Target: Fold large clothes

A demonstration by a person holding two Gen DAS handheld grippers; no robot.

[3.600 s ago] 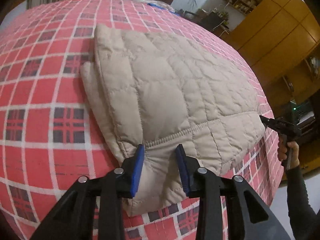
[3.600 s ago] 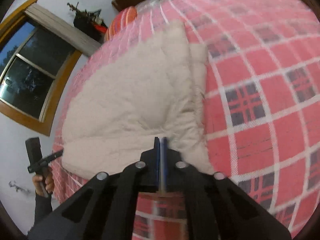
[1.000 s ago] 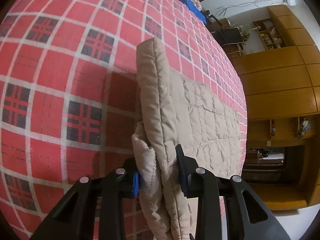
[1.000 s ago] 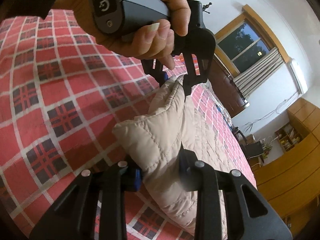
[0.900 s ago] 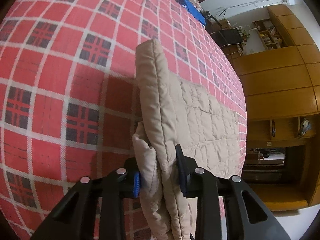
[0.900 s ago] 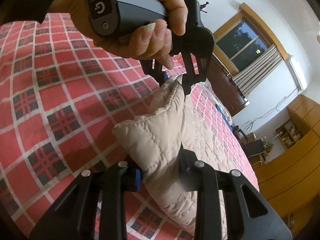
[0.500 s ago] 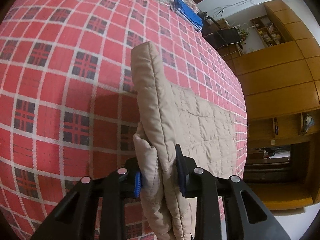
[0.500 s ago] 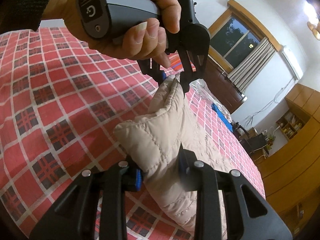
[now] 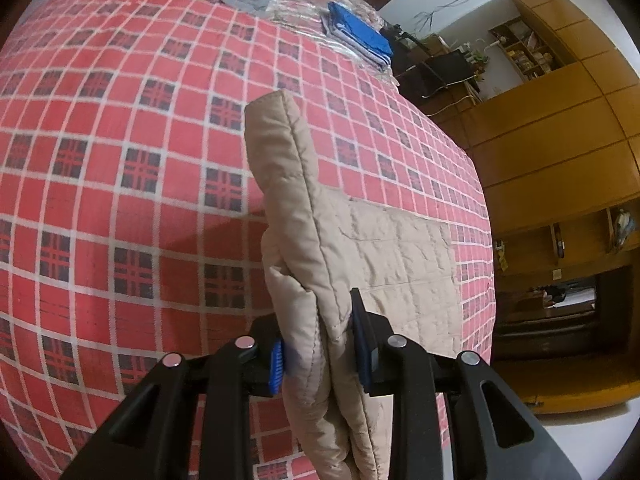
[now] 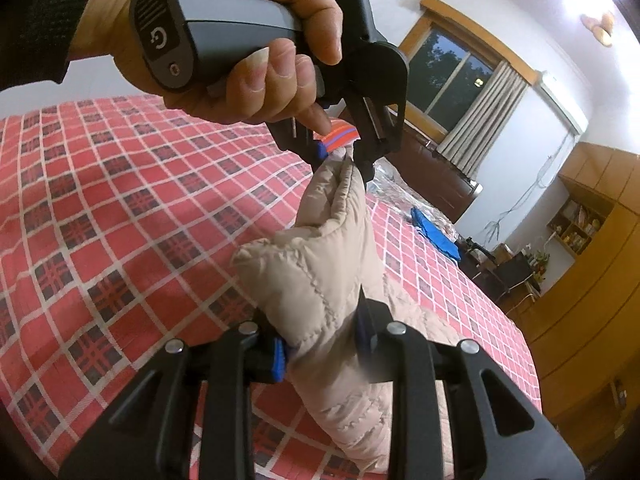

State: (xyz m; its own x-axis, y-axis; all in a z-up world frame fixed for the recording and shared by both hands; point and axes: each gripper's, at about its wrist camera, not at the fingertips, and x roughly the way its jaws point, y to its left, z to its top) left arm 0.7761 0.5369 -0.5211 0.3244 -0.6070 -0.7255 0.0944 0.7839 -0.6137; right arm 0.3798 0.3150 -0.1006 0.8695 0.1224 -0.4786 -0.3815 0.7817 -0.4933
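A beige quilted jacket point(image 9: 320, 248) is held up off a red plaid bedspread point(image 9: 120, 200), its lower part lying on the cover at the right of the left wrist frame. The left gripper point(image 9: 320, 348) clamps a thick fold of the jacket between its blue-padded fingers point(image 9: 277, 364) at bottom centre. In the right wrist view the right gripper point(image 10: 322, 350) pinches another bunched edge of the jacket, while at upper centre a hand point(image 10: 256, 60) grips the other gripper's grey handle point(image 10: 188, 40), which bears a power symbol and no readable wording. Folded blue cloth point(image 9: 358, 30) lies at the bed's far edge; wooden wardrobes point(image 9: 560, 152) fill the right, a curtained window point(image 10: 460, 76) the upper right.
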